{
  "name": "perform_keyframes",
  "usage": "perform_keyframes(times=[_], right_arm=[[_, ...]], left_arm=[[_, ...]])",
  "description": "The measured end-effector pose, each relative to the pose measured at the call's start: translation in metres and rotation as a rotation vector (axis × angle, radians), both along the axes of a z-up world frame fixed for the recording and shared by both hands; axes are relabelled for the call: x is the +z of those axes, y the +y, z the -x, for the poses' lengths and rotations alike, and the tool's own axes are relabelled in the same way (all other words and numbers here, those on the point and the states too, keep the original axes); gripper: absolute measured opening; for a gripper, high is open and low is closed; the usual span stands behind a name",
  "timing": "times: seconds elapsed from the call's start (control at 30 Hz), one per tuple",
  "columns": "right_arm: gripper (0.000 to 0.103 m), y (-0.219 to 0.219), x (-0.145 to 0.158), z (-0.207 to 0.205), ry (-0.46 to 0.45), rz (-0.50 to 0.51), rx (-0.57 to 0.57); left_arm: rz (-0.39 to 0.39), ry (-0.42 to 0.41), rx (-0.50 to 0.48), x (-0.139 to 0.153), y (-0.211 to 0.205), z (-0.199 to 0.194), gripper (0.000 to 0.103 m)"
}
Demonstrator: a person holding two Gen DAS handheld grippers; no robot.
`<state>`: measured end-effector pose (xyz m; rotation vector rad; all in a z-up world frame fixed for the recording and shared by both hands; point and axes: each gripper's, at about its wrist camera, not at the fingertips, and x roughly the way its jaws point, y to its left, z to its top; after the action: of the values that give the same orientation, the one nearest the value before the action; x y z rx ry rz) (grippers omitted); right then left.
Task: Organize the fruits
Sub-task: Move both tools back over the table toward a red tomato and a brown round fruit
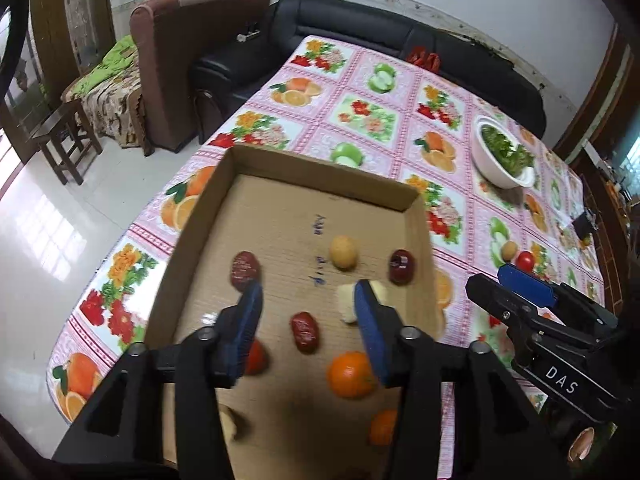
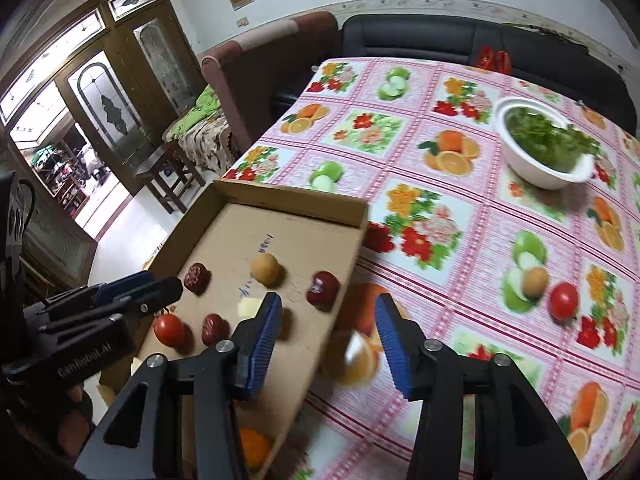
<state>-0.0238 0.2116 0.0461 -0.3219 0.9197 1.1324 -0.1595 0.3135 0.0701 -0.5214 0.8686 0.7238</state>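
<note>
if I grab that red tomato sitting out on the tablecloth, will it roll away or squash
The tomato looks round and glossy, so a nudge would probably roll it, perhaps against the tan fruit next to it. Its smooth skin may slip between hard pads, and it is likely soft, so a gentle centred squeeze seems wise. The tablecloth looks flat, so it should stay put until touched.

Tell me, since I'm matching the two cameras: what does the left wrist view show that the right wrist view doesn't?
Only the left wrist view shows two oranges inside the cardboard box. Only the right wrist view shows the glass-panelled wooden doors. Both show the red dates, the loose tomato on the tablecloth, and the white bowl of greens.
</note>
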Motion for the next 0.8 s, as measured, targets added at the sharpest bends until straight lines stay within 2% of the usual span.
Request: perform_keyframes(times=[0.07,0.23,0.43,0.8], right_arm=[[0.056,-0.014,0.002,-0.006,-0.010,-0.003,-0.020],[0.056,-0.050,0.004,-0.022,-0.014,-0.013,-0.084],[0.056,-0.095,-0.008,-0.049,0.005,0.003,-0.182],[0.057,-0.135,-0.022,-0.082,-0.003,-0.005,-0.288]], left_arm=[[-0.005,-0.010,-0.022,0.003,-0.010,-0.005,0.048],[0.012,-0.023,-0.085,0.005,-0.035,-0.021,0.048],[0.023,-0.015,-0.146,0.002,-0.061,-0.045,0.048],[0.038,-0.012,-0.228,-0.001,-0.091,-0.078,0.048]])
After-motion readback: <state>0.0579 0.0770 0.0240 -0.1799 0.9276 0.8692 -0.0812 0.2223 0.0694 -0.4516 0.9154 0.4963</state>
